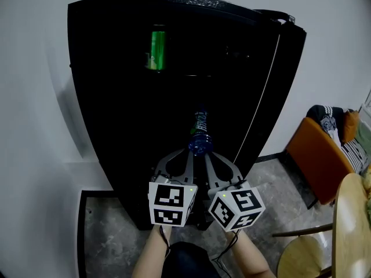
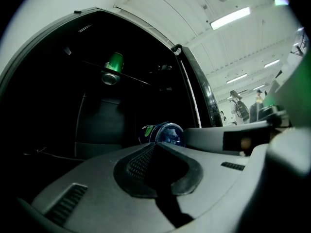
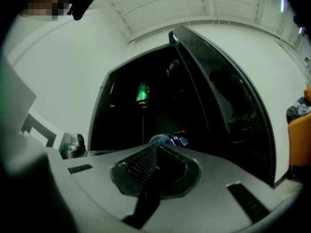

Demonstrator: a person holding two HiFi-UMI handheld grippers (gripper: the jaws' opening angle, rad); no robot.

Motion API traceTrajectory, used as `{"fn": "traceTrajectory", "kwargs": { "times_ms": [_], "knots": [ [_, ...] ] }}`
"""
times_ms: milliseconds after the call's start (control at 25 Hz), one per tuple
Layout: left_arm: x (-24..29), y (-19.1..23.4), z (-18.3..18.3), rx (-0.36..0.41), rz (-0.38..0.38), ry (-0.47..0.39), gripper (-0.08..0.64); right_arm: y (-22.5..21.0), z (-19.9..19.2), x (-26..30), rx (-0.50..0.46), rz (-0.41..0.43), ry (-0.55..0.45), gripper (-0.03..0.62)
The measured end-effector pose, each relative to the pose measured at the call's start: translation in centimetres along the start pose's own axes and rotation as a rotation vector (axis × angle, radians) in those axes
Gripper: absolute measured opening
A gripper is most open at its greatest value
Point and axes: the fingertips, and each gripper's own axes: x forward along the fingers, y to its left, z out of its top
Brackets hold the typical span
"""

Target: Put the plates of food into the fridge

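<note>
One fridge (image 1: 104, 97), one can (image 1: 155, 50), one bottle (image 1: 200, 136)

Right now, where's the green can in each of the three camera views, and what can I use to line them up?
Head view: the green can is upper left of centre, high inside the fridge.
Left gripper view: the can is upper left of centre, seen from below.
Right gripper view: the can is just left of centre, above the jaws.
Shared landmark: the blue bottle, lying below the can in every view.
</note>
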Motion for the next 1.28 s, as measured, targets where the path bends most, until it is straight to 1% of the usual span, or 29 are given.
{"fn": "traceTrajectory", "kwargs": {
  "times_ms": [120,240,320,440,720,800,920,1000,1120,1280],
  "knots": [
    [-0.5,0.4,-0.2,0.0,0.014,-0.002,0.008,-0.1,-0.9,1.2,0.011,0.0,0.035,0.012],
    [-1.5,0.5,-0.2,0.028,0.017,-0.007,0.008,-0.5,-0.7,2.0,-0.013,-0.027,0.026,0.012],
    [-2.3,0.6,-0.2,0.047,0.026,-0.01,0.008,-1.0,-0.5,2.4,-0.006,-0.042,0.021,0.012],
    [-3.0,1.5,-0.1,0.05,0.053,-0.011,0.008,-1.8,-0.5,3.5,0.012,-0.062,0.025,0.012],
    [-4.1,2.4,0.2,0.062,0.082,-0.016,0.008,-3.7,-0.3,5.3,-0.024,-0.149,0.026,0.012],
    [-4.2,2.6,0.2,0.064,0.085,-0.018,0.008,-4.1,-0.2,5.8,-0.023,-0.158,0.037,0.012],
    [-4.4,3.3,0.2,0.072,0.112,-0.019,0.008,-4.2,-0.4,6.6,-0.033,-0.17,0.049,0.012],
    [-4.5,3.6,0.2,0.071,0.125,-0.023,0.008,-4.2,-0.4,6.8,-0.017,-0.168,0.042,0.013],
    [-4.6,4.2,0.2,0.079,0.154,-0.03,0.008,-3.4,-0.4,6.3,0.02,-0.127,0.007,0.012],
    [-4.8,5.1,-0.1,0.064,0.195,-0.044,0.008,-1.4,-0.3,5.1,-0.019,-0.082,-0.042,0.012]
  ]
}}
